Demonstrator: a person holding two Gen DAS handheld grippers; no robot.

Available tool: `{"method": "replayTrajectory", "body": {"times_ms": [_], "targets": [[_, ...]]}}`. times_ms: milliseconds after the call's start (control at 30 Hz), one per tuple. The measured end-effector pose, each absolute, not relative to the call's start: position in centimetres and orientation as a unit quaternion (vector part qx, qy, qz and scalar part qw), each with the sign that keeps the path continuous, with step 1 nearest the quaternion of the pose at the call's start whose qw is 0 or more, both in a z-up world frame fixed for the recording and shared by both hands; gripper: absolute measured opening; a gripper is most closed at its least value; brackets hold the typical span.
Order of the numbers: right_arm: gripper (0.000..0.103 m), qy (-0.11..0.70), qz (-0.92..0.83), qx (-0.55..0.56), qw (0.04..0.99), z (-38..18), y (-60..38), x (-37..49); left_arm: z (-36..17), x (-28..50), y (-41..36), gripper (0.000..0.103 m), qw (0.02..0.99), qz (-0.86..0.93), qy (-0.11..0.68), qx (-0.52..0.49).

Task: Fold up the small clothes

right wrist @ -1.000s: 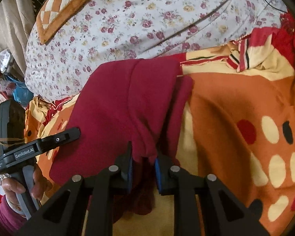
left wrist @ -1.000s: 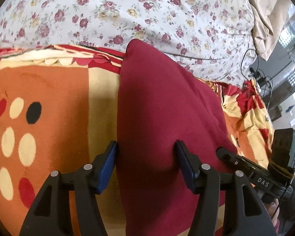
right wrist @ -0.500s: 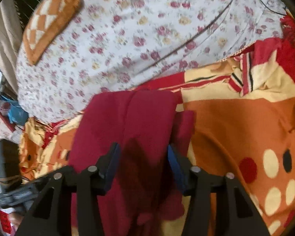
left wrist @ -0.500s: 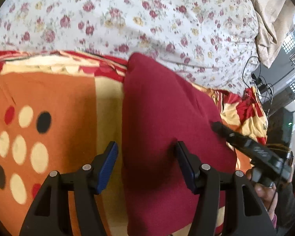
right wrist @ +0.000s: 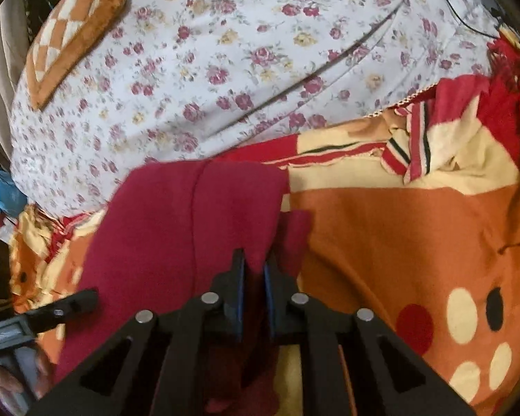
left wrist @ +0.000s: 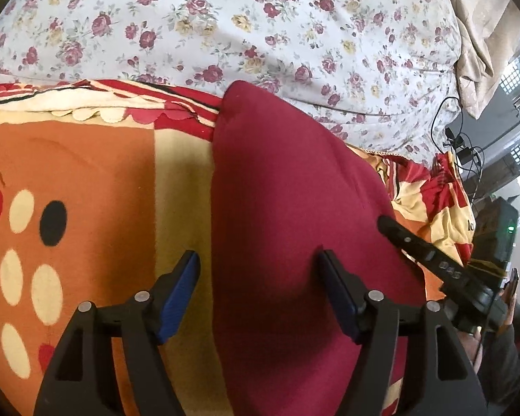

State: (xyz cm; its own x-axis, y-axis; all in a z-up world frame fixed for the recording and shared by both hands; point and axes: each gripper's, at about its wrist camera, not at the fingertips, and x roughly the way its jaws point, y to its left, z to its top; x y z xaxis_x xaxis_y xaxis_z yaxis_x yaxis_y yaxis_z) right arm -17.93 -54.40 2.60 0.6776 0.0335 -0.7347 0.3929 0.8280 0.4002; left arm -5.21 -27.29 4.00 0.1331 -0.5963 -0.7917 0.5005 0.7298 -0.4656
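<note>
Garment (left wrist: 287, 228): one small maroon piece, lying on an orange, cream and red blanket (left wrist: 97, 187) with dots, its far end touching a white floral quilt (left wrist: 260, 27). Left gripper (left wrist: 260, 291): jaws spread wide, straddling the garment's left edge, gripping nothing. Right gripper (right wrist: 254, 277): jaws pressed nearly together, pinching a near edge of the cloth beside a loose flap. Step, as judged: a fold in progress, one layer held up for carrying across. Next move likely calls for drawing the pinched edge over the body, keeping it square, the left ready to pin or smooth. Surroundings: checked orange cushion (right wrist: 69, 31) on the quilt; beige curtain (left wrist: 482, 34); cables (left wrist: 447, 128) at the bedside.
</note>
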Motion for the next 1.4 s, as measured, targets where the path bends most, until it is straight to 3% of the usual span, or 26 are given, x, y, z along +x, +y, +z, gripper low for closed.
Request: {"method": "replayTrajectory", "body": {"times_ms": [33, 100, 133, 733, 833, 867, 1000, 1133, 1400], "targets": [[0.028, 0.385, -0.103, 0.279, 0.873, 2.9, -54.5, -18.1, 4.0, -5.1, -27.4, 0.062, 0.751, -0.367, 0.548, -0.043], [0.08, 0.385, -0.112, 0.289, 0.869, 3.1, -54.7, -18.5, 3.7, -5.1, -27.7, 0.062, 0.747, -0.37, 0.55, -0.044], [0.083, 0.379, -0.106, 0.298, 0.87, 3.1, -54.8, -18.8, 3.5, -5.1, -28.0, 0.063, 0.745, -0.371, 0.553, -0.044], [0.082, 0.395, -0.026, 0.333, 0.856, -0.7, -54.2, -17.7, 3.0, -5.2, -28.5, 0.068, 0.744, -0.366, 0.557, -0.038], [0.065, 0.385, -0.019, 0.336, 0.859, -0.5, -54.1, -17.9, 2.9, -5.2, -28.4, 0.067, 0.744, -0.367, 0.557, -0.037], [0.052, 0.379, -0.013, 0.336, 0.862, -0.3, -54.0, -18.0, 2.9, -5.2, -28.5, 0.067, 0.745, -0.367, 0.557, -0.036], [0.041, 0.375, -0.018, 0.309, 0.874, 0.8, -53.0, -18.1, 3.5, -5.9, -28.5, 0.053, 0.754, -0.371, 0.541, -0.021], [0.036, 0.361, -0.012, 0.333, 0.871, 2.0, -52.9, -18.6, 4.6, -6.7, -28.0, 0.042, 0.76, -0.376, 0.529, -0.018], [0.035, 0.372, 0.005, 0.33, 0.868, 4.6, -50.1, -19.4, 6.7, -8.2, -25.3, 0.037, 0.76, -0.375, 0.529, -0.024]]}}
